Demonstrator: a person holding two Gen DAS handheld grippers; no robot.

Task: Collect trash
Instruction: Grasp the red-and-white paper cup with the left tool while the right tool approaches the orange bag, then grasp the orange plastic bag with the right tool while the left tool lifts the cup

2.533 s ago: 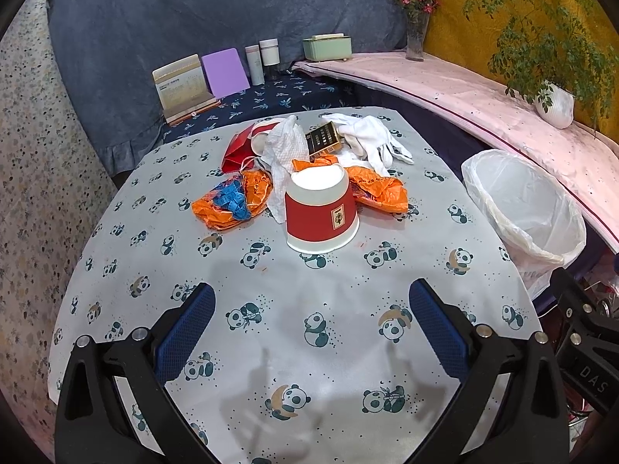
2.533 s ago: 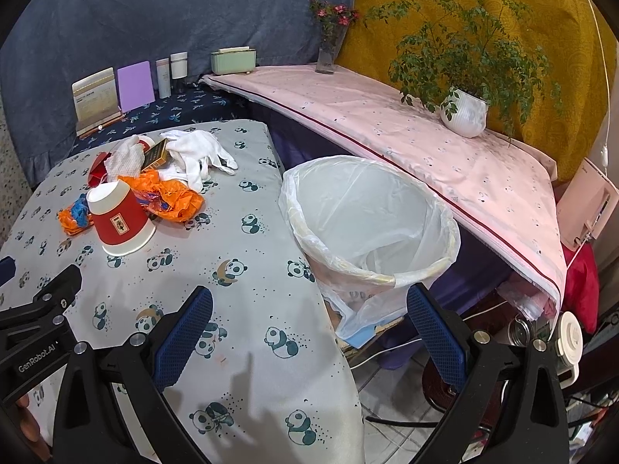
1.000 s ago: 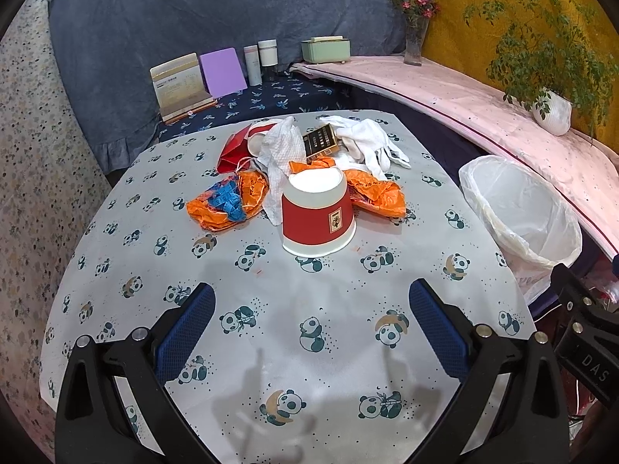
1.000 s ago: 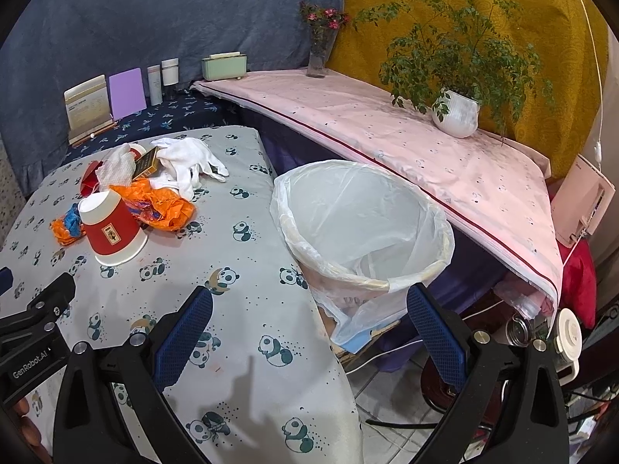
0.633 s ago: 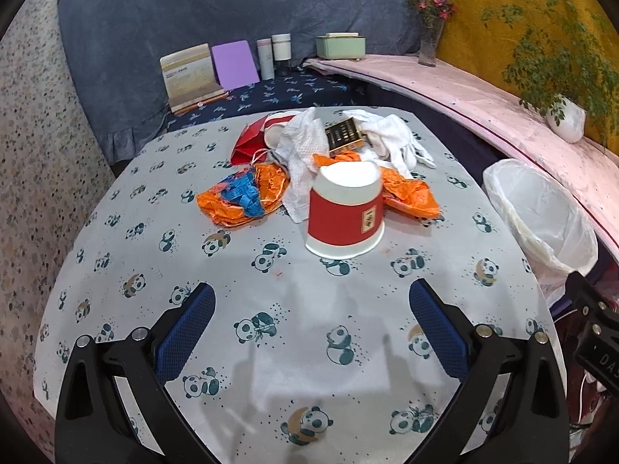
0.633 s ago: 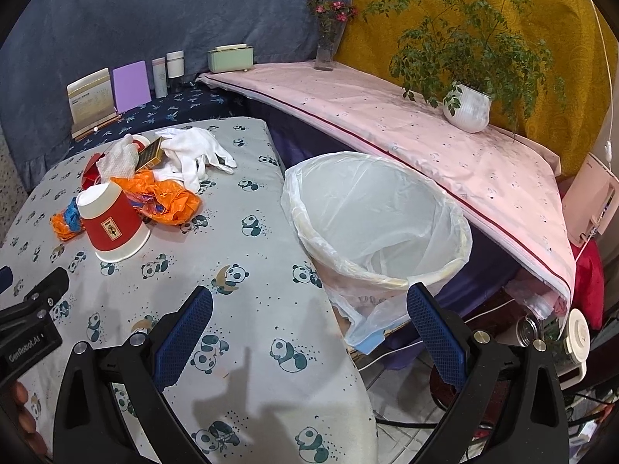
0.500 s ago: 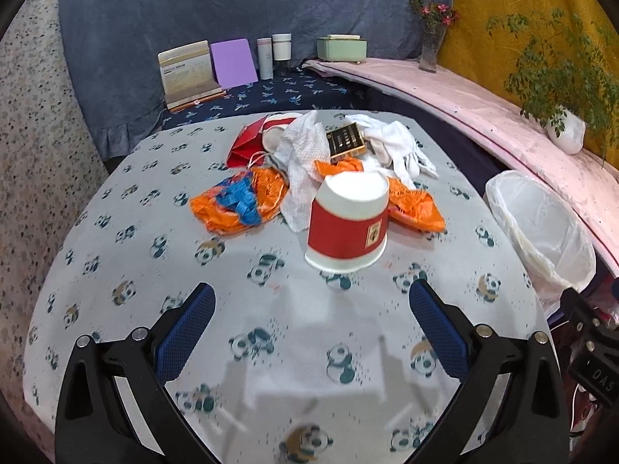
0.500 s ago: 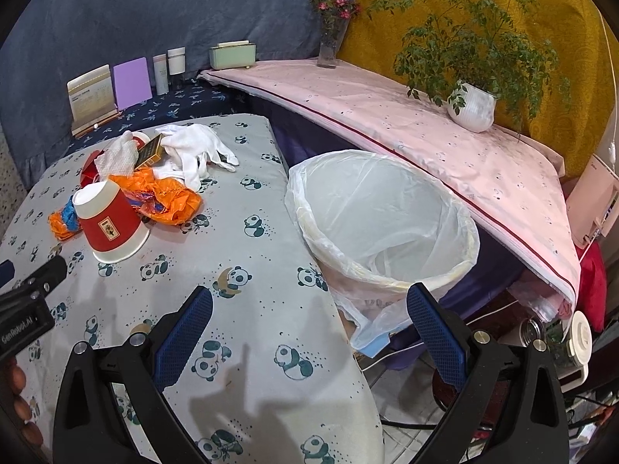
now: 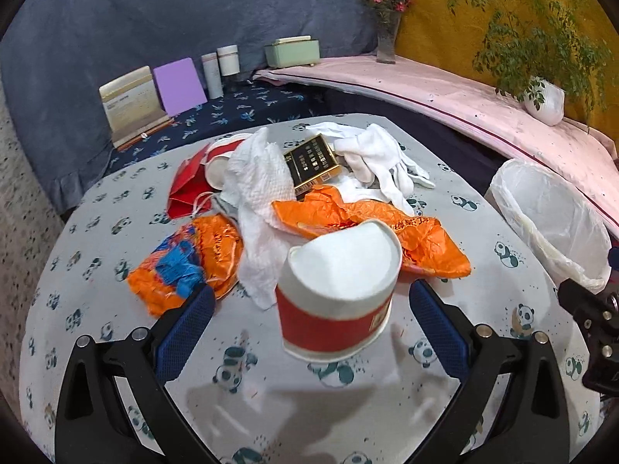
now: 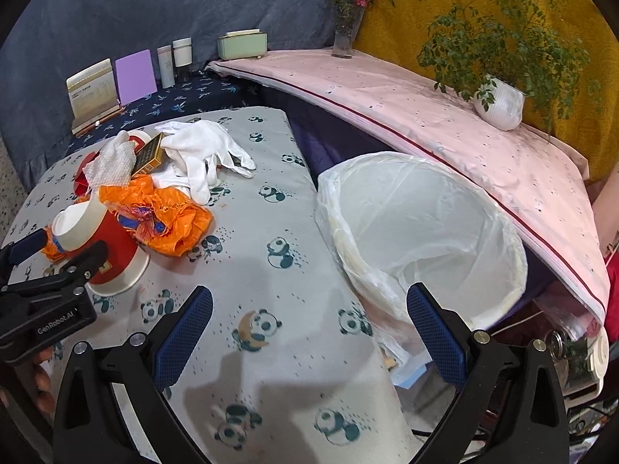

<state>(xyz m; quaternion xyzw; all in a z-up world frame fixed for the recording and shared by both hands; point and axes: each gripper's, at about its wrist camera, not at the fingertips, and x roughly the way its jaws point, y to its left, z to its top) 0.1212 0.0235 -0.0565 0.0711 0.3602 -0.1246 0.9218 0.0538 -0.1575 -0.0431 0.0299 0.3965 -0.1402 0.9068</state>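
Since the earlier frame, the left tongs (image 9: 309, 323) had advanced on the upturned red-and-white paper cup (image 9: 337, 290), which now stood between their spread blue pads (image 9: 185, 324), with a gap on either side. The cup rested mouth-down on the panda-print bench (image 9: 348, 406). The right tongs (image 10: 309, 324) were likewise spread wide and held nothing, hovering over the bench edge just beside the white-lined waste bin (image 10: 421, 232).

Beyond the cup lay the remaining refuse in one cluster: a crumpled orange plastic bag (image 9: 371, 228) touching the cup's far side, an orange-and-blue wrapper (image 9: 185, 263) to its left, a white paper towel (image 9: 259, 189), a black-and-gold carton (image 9: 311, 164), white cloth gloves (image 9: 381, 158) and red paper packaging (image 9: 185, 189).

At the rear stood a purple card (image 9: 178, 86) and a pale green box (image 9: 292, 51).
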